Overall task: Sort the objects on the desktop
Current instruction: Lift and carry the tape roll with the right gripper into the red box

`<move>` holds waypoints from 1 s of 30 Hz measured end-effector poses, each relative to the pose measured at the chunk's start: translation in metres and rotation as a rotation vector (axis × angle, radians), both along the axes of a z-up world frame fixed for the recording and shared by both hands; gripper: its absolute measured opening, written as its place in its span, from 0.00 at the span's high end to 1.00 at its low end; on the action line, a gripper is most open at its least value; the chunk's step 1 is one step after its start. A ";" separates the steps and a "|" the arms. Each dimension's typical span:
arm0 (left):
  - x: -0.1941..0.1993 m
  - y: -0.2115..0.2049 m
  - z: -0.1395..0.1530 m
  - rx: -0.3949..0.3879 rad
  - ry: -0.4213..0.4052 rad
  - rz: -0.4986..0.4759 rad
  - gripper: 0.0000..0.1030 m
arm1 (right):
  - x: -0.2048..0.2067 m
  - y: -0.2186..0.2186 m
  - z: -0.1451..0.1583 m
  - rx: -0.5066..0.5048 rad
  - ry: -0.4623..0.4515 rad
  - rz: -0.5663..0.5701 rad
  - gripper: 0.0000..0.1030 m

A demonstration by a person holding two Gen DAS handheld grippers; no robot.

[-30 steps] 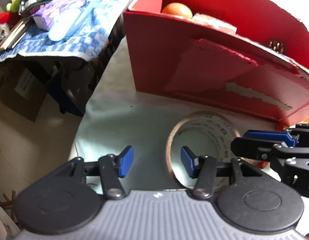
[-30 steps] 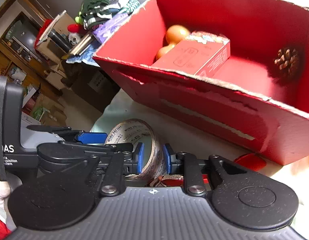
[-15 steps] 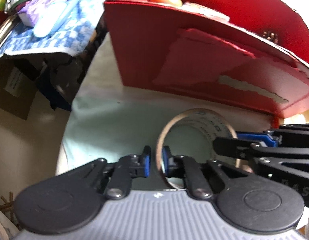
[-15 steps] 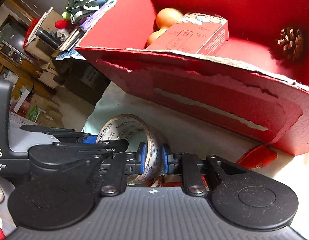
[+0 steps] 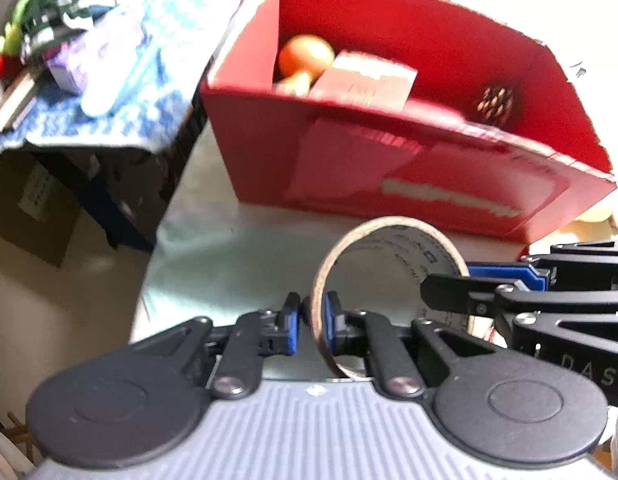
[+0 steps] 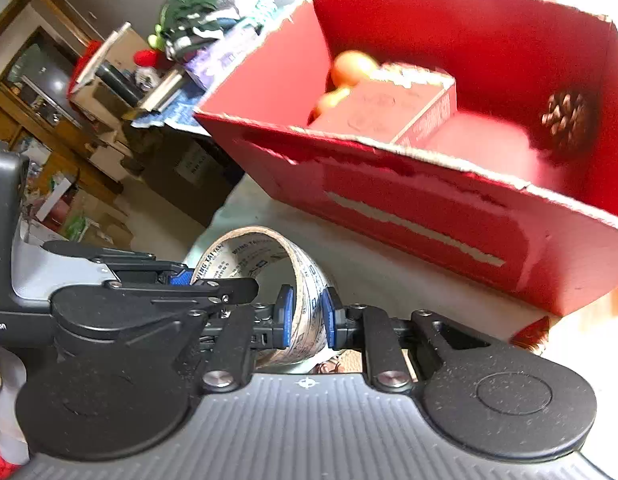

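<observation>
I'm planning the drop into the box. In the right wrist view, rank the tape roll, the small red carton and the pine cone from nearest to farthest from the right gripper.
1. Tape roll: clamped between the right gripper pads.
2. Small red carton: inside the red box, left of middle.
3. Pine cone: far right corner of the box.

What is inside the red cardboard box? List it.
In the red cardboard box: two orange round fruits, a red carton leaning across them, and a brown pine cone. The carton hides whatever lies beneath it.
</observation>
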State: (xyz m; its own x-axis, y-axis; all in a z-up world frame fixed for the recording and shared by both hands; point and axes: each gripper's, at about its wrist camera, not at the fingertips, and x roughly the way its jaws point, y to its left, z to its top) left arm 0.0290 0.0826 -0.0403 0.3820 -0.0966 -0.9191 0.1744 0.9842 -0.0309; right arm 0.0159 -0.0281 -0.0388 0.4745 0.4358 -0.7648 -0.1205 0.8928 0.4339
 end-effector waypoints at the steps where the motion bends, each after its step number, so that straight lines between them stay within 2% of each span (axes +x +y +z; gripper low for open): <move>1: -0.003 -0.002 0.007 0.002 -0.016 -0.002 0.91 | -0.002 -0.001 0.005 0.003 -0.015 0.003 0.84; 9: -0.012 -0.024 0.066 0.009 -0.169 -0.059 0.91 | -0.023 -0.021 0.052 0.016 -0.167 -0.025 0.83; 14: 0.009 -0.044 0.090 -0.026 -0.235 -0.115 0.91 | -0.022 -0.042 0.077 -0.012 -0.266 -0.098 0.83; 19: 0.039 -0.067 0.102 -0.045 -0.278 -0.169 0.91 | -0.007 -0.066 0.091 -0.025 -0.311 -0.182 0.83; 24: 0.068 -0.088 0.097 -0.050 -0.267 -0.228 0.91 | 0.012 -0.082 0.093 -0.081 -0.318 -0.240 0.84; 30: 0.103 -0.096 0.066 -0.102 -0.163 -0.280 0.90 | 0.036 -0.096 0.075 -0.127 -0.254 -0.279 0.85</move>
